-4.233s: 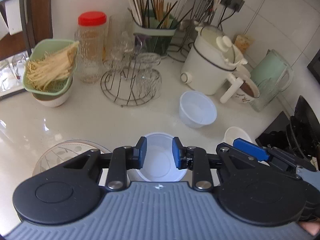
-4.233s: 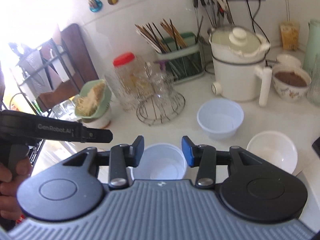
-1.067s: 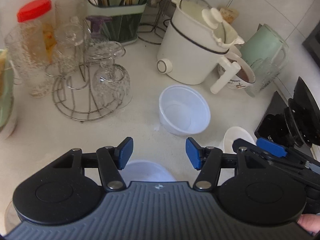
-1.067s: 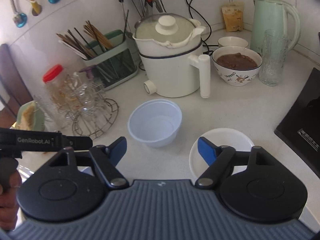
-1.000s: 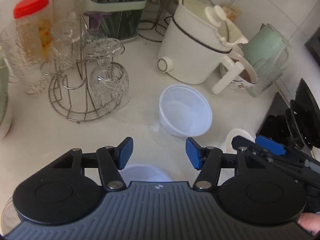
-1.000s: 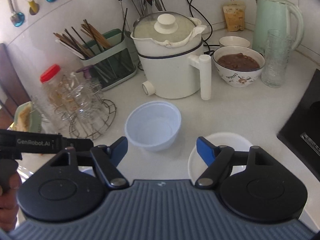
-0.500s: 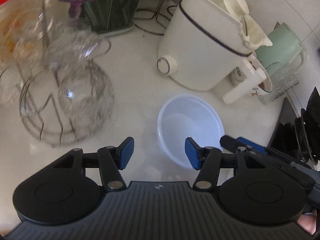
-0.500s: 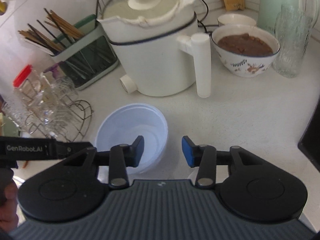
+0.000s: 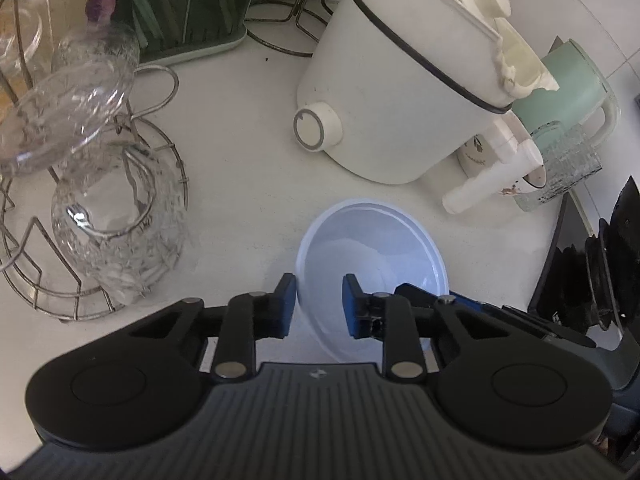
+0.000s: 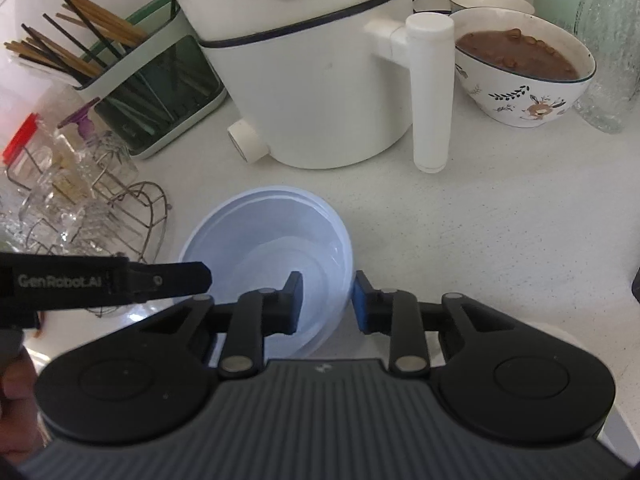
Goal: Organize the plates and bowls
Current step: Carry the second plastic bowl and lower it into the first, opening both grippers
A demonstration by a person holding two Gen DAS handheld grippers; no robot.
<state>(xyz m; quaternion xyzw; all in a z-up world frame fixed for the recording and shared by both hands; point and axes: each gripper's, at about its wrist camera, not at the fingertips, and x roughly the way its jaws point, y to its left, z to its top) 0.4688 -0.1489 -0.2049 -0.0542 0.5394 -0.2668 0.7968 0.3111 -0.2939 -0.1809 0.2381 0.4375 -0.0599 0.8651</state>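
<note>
A translucent white plastic bowl (image 9: 372, 240) stands on the white counter in front of the cooker; it also shows in the right wrist view (image 10: 264, 240). My left gripper (image 9: 319, 300) straddles the bowl's left rim, one finger outside and one inside, jaws partly closed with a gap. My right gripper (image 10: 326, 300) straddles the bowl's right rim the same way, its jaws narrowed but apart. The left gripper's body shows at the left edge of the right wrist view. Whether the pads touch the rim I cannot tell.
A white electric cooker (image 10: 308, 80) stands just behind the bowl. A wire rack of glasses (image 9: 88, 184) is to the left, a chopstick holder (image 10: 152, 92) behind it. A patterned bowl of brown food (image 10: 520, 80), a glass and a green kettle (image 9: 568, 92) stand right.
Both grippers moved forward and down from the near bowls to the far plastic bowl. Their jaws narrowed from wide open to either side of its rim.
</note>
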